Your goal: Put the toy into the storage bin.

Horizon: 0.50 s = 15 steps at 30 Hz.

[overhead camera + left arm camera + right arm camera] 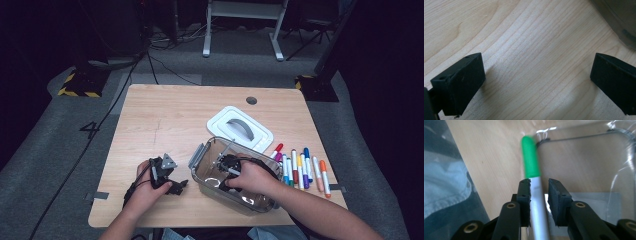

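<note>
Right claw inside clear bin, jaws slackened around green-capped marker, 1 pad off it; left claw spread, idle on table; about 8 markers beyond still to load, lid off.

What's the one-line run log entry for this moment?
right hand-held gripper: inside clear bin, jaws parted beside green-capped marker | left hand-held gripper: open over table | other markers: beside bin

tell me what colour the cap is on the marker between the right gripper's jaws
Green, on a white-barrelled marker over the clear box; best in the right gripper view.
</note>
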Motion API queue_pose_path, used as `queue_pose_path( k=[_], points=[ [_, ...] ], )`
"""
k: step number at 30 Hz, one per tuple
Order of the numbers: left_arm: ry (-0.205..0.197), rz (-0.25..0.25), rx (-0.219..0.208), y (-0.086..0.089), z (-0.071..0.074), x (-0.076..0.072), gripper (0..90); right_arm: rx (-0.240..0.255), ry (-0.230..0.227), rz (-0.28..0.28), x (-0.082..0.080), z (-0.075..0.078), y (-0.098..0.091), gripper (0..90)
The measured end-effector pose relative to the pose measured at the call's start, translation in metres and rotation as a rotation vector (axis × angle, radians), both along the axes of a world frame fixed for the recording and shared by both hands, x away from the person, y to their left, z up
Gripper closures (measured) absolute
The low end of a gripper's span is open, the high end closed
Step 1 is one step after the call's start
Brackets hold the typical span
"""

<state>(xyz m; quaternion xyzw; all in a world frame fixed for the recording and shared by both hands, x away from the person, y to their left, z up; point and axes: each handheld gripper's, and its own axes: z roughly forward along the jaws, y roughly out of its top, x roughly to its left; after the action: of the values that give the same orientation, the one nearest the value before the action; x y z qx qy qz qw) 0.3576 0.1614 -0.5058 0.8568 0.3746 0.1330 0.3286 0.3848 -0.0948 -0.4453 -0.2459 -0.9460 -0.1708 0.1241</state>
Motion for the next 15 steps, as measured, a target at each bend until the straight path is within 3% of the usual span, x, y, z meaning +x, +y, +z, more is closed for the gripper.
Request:
queue_pose_path(
  k=[3,7,11,15],
  points=[
    [0.0,0.0,0.0,0.0,0.0,0.0,0.1,0.032,-0.039,-0.02,0.002,0.009,-0.004,70.4],
    [0.0,0.0,0.0,0.0,0.0,0.0,0.1,0.123,-0.109,-0.069,0.005,0.032,-0.018,69.5],
    [0.001,0.001,-0.002,0.0,0.0,0.0,0.1,0.201,-0.193,-0.133,0.006,0.058,-0.039,69.2],
    [0.003,0.006,0.001,-0.001,0.0,0.0,0.0,0.232,-0.272,-0.196,0.005,0.078,-0.066,68.9]
  ],
)
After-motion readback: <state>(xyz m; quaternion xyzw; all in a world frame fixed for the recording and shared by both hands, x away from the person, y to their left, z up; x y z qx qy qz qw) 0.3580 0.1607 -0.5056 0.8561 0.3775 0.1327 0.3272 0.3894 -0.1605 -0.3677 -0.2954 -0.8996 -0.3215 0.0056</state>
